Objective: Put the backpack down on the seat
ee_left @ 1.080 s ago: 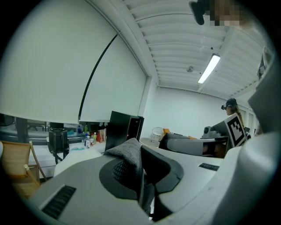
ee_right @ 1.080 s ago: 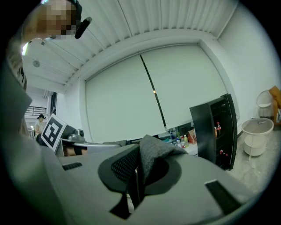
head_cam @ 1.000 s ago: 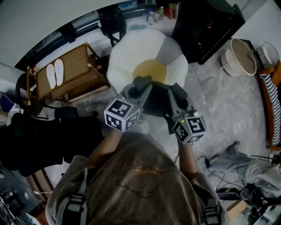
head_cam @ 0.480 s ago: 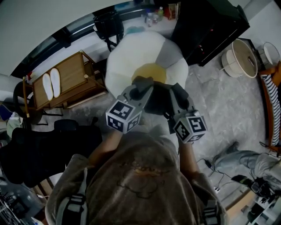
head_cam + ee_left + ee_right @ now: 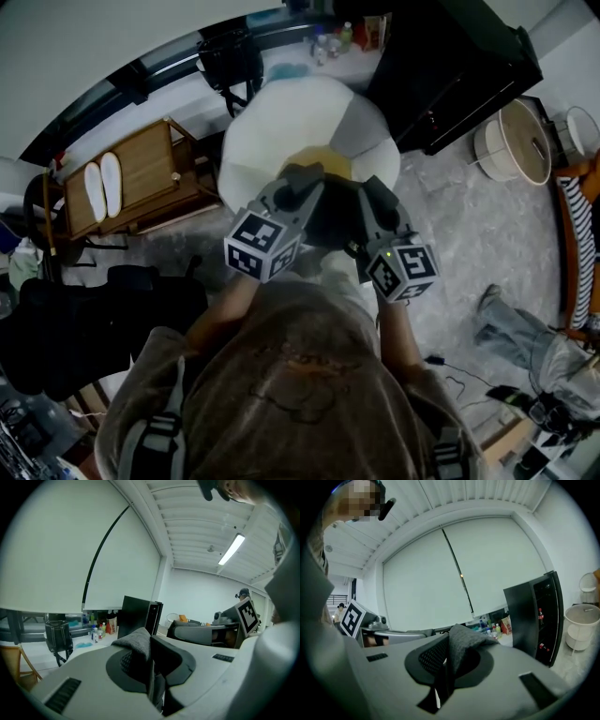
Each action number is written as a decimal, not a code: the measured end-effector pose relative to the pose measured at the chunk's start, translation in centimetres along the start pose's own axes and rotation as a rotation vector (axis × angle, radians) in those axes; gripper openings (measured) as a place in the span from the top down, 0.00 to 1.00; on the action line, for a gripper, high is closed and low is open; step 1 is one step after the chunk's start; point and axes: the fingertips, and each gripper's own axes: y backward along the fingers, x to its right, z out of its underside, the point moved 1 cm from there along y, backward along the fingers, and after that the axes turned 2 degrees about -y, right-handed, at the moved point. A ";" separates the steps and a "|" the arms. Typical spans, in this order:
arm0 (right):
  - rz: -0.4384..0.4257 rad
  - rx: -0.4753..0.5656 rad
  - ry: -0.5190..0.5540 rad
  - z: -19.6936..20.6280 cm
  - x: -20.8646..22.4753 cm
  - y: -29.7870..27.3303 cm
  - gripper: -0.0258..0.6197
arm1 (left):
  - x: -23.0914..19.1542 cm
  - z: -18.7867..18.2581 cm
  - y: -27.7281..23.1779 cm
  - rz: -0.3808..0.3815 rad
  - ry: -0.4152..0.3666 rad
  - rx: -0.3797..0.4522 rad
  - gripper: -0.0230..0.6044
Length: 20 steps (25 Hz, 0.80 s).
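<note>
A dark grey backpack (image 5: 334, 217) hangs between my two grippers, above the near edge of the seat (image 5: 281, 122), a round white cushion with a yellow centre. In the head view my left gripper (image 5: 296, 180) and right gripper (image 5: 371, 193) stand close together over the bag. The left gripper (image 5: 151, 670) is shut on a fold of the bag's grey fabric (image 5: 137, 644). The right gripper (image 5: 444, 674) is likewise shut on a grey fold (image 5: 463, 641). Most of the bag's body is hidden under the grippers.
A wooden rack (image 5: 155, 169) with white slippers stands left of the seat. A black cabinet (image 5: 450, 75) is at the back right, with a white round bin (image 5: 516, 141) beside it. A black bag (image 5: 230, 56) sits behind the seat. Clothes and cables (image 5: 525, 337) lie on the floor at right.
The seat has come a little nearer under the grippers, and the backpack now covers more of its yellow centre. Both grippers keep their hold.
</note>
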 end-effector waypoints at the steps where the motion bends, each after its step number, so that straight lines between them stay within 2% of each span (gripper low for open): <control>1: -0.010 -0.006 0.004 -0.1 0.5 -0.5 0.91 | -0.3 -0.1 -0.6 -0.010 0.001 0.001 0.91; 9: -0.062 -0.042 0.003 -0.3 4.1 -4.9 0.91 | -3.2 0.0 -4.9 -0.069 0.038 -0.001 0.91; 20: -0.081 -0.082 -0.005 1.1 10.7 -11.6 0.91 | -8.2 1.5 -12.5 -0.114 0.071 -0.035 0.91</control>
